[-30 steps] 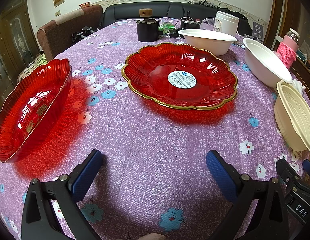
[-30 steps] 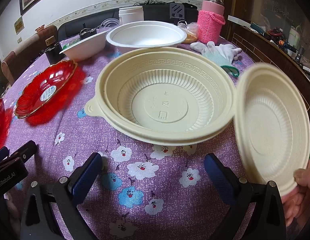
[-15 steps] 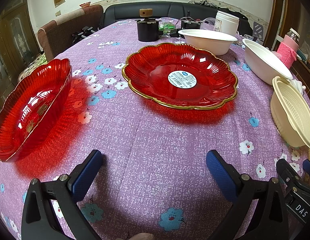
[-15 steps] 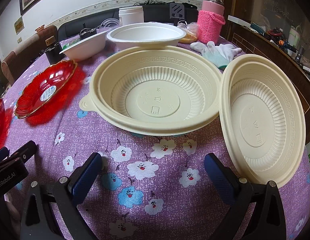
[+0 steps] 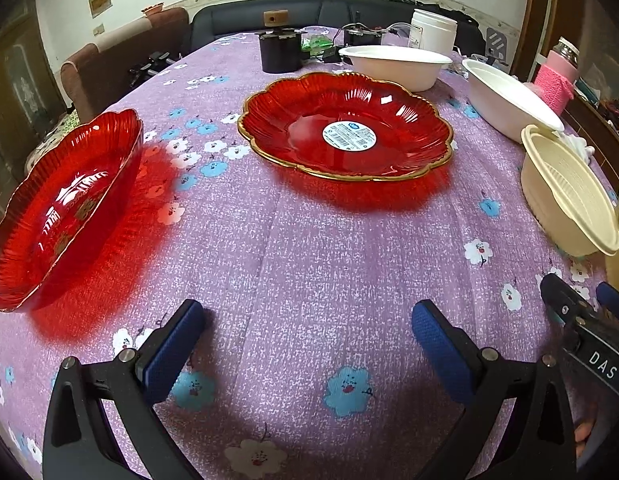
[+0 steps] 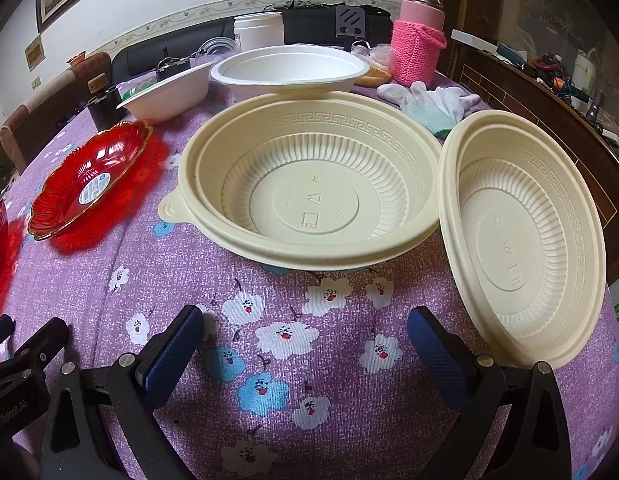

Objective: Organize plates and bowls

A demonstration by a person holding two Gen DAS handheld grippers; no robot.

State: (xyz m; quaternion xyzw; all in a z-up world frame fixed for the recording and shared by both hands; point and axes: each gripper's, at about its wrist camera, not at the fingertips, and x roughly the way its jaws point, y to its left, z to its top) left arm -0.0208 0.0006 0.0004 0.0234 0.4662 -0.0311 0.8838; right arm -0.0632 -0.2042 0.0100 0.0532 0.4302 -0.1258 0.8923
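On the purple flowered tablecloth [image 5: 309, 248] lie a red scalloped plate [image 5: 345, 124] with a white label and a second red dish [image 5: 65, 204] at the left. Two white bowls [image 5: 393, 66] [image 5: 509, 100] stand behind. A cream bowl [image 6: 313, 176] sits ahead of my right gripper [image 6: 305, 344], with a second cream bowl [image 6: 521, 236] resting at its right. Both also show in the left wrist view [image 5: 569, 192]. My left gripper [image 5: 309, 336] is open and empty over bare cloth. My right gripper is open and empty too.
A black pot [image 5: 279, 50], a white jar [image 5: 433, 32] and a pink knit-covered flask [image 6: 419, 40] stand at the far side. White gloves [image 6: 433, 100] lie behind the cream bowls. A sofa and chairs ring the table. A wooden cabinet [image 6: 549, 92] is at the right.
A hand set the second cream bowl down at the right and left the view. The first cream bowl shifted a little to the left. Both grippers stayed still.
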